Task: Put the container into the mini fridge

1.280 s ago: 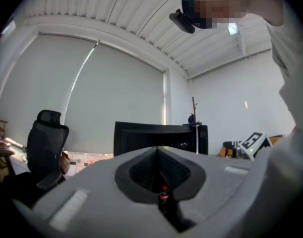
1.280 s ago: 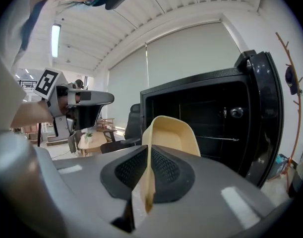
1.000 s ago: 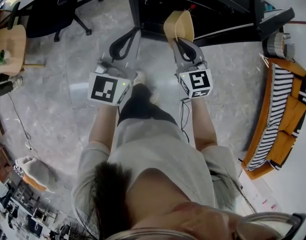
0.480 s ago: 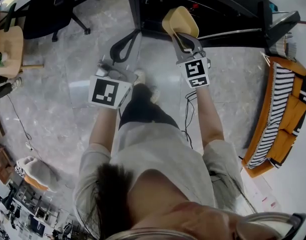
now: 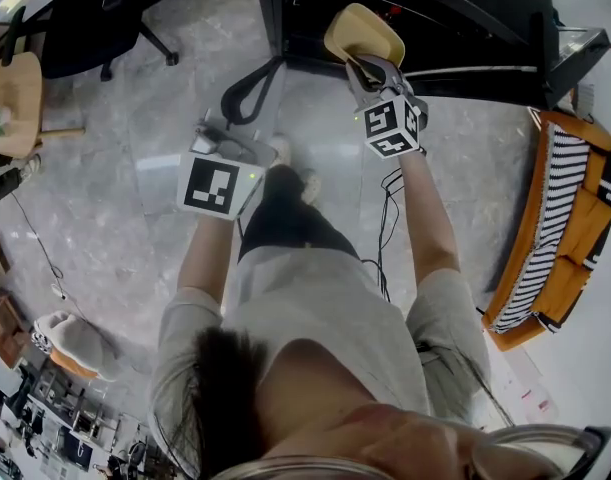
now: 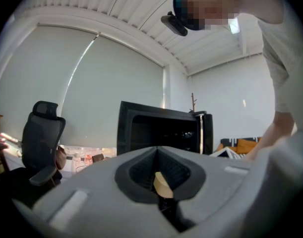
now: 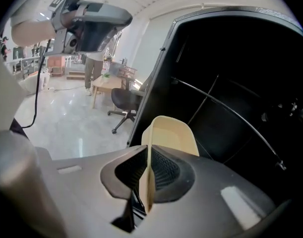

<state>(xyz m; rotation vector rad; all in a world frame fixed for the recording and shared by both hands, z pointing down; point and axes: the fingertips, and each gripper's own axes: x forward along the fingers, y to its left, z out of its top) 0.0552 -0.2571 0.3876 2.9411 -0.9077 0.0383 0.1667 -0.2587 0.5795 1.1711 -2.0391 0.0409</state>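
Note:
A tan, open-topped container (image 5: pixel 363 33) (image 7: pixel 168 133) is gripped by its rim in my right gripper (image 5: pixel 372 68) (image 7: pixel 147 180), which is shut on it. The container hangs at the mouth of the black mini fridge (image 5: pixel 440 18) (image 7: pixel 240 78), whose door (image 5: pixel 563 46) stands open to the right. Inside the fridge runs a wire shelf (image 7: pixel 225 108). My left gripper (image 5: pixel 268 66) (image 6: pixel 158 182) is lower and to the left, over the floor, with its jaws shut and nothing held. The left gripper view faces the open fridge (image 6: pixel 161 130); a tan sliver shows at the jaw gap.
A black office chair (image 5: pixel 105 13) and a wooden table (image 5: pixel 15 88) stand at the far left. An orange sofa with a striped cover (image 5: pixel 565 218) lies on the right. A cable (image 5: pixel 385 218) trails by the person's legs. A bag (image 5: pixel 70 343) sits at the lower left.
My right gripper has carried the container forward and slightly right, up to the fridge opening. The left gripper has barely moved.

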